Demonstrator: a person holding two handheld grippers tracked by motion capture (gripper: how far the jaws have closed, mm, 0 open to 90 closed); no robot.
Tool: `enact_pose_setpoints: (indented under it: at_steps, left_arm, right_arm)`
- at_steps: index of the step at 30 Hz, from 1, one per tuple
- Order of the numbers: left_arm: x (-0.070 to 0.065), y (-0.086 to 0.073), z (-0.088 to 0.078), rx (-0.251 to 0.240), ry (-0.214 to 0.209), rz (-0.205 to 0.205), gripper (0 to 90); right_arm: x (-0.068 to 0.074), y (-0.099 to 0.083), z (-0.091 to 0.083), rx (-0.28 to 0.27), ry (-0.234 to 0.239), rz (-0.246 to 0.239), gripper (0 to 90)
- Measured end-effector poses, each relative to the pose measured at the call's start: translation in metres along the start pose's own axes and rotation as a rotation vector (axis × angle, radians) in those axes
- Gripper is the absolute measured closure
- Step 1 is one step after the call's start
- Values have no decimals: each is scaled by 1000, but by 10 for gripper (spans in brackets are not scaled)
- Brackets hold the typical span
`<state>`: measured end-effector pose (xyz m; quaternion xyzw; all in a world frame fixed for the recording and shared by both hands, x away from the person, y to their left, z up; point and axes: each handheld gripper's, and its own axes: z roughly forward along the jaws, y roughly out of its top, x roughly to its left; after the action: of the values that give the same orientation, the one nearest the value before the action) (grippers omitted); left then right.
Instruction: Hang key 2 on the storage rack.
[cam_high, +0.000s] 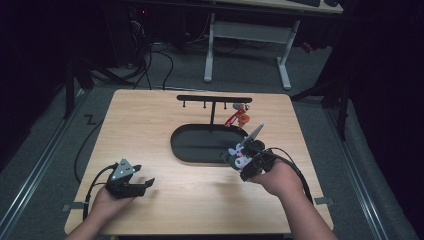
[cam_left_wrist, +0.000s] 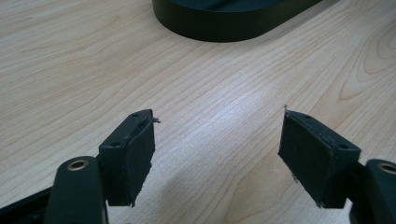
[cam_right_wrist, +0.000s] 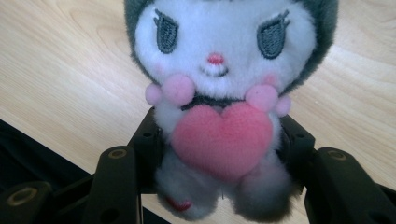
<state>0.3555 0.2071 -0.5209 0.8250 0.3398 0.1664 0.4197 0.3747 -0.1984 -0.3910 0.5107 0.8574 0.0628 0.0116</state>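
Observation:
A small plush toy (cam_right_wrist: 219, 93) with a white face, dark grey hood and a pink heart on its chest sits between the jaws of my right gripper (cam_right_wrist: 219, 154), which is shut on its body. In the high view the right gripper (cam_high: 245, 159) holds the plush toy (cam_high: 239, 154) just above the table, by the right end of the black oval tray (cam_high: 182, 145). My left gripper (cam_high: 137, 182) rests at the front left with its jaws open and nothing between them; the left gripper (cam_left_wrist: 217, 154) looks over bare wood toward the black tray (cam_left_wrist: 224, 23).
A black T-shaped hanger stand (cam_high: 214, 100) rises from the tray, with a red keychain charm (cam_high: 237, 117) hanging at its right end. A grey desk frame (cam_high: 250, 35) stands on the floor beyond the wooden table (cam_high: 150, 115). Cables trail from both grippers.

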Motion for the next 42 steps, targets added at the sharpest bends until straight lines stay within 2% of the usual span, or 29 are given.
enact_pose_setpoints:
  at_steps: [5, 6, 12, 20, 24, 29, 34, 42]
  left_arm:
    - [0, 0, 0, 5, -1, 2, 273]
    - [0, 0, 1, 6, -1, 0, 273]
    - [0, -1, 1, 5, -5, 1, 273]
    - [-1, -1, 1, 7, -8, 3, 273]
    - [0, -1, 1, 11, -10, 4, 272]
    - [1, -1, 0, 6, -10, -3, 273]
    - [1, 0, 2, 2, -16, 0, 272]
    - [1, 0, 2, 0, -24, 1, 272]
  right_arm:
    - [-3, 14, -13, 0, -10, 30, 477]
    - [-5, 17, -14, -4, -15, 16, 477]
    - [-5, 35, -18, 15, -5, 21, 478]
    - [-5, 55, -35, 10, 1, 46, 479]
    - [-3, 64, -48, 7, 14, 36, 479]
    - [-2, 77, -59, 11, 9, 36, 479]
    - [-6, 88, -66, 15, -8, 59, 479]
    - [-15, 110, -84, -31, -24, 91, 479]
